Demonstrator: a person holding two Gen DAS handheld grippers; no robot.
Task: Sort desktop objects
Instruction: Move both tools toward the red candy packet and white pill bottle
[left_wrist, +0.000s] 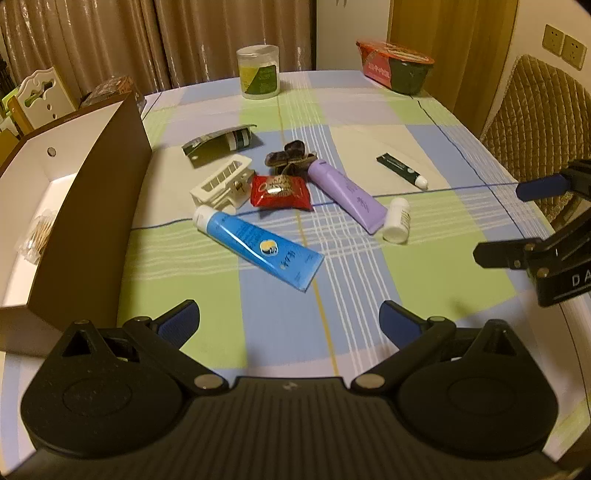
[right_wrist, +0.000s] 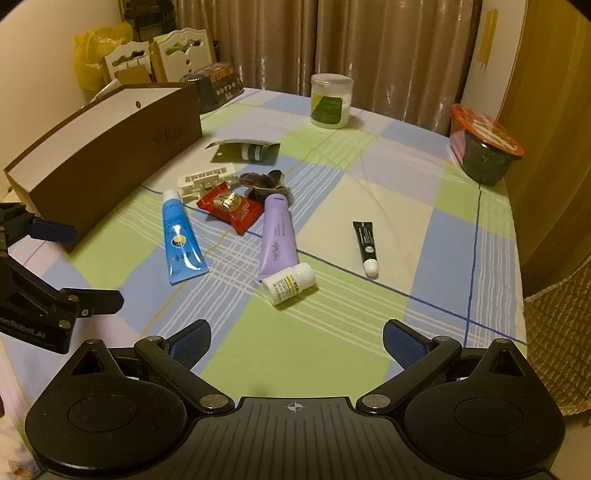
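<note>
Blue tube ahead of L tongs, apart

A matt woven checked cloth in green, blue and lilac covers the tabletop. On it, the glossy blue plastic tube catches a bright highlight, and the lilac plastic tube beside it looks satin-smooth. The shiny red foil-like snack wrapper is crinkled. The brown cardboard box is matt outside and smooth white inside. Both claws are matt black plastic with textured blue pads and bright metal pivot pins.
</note>
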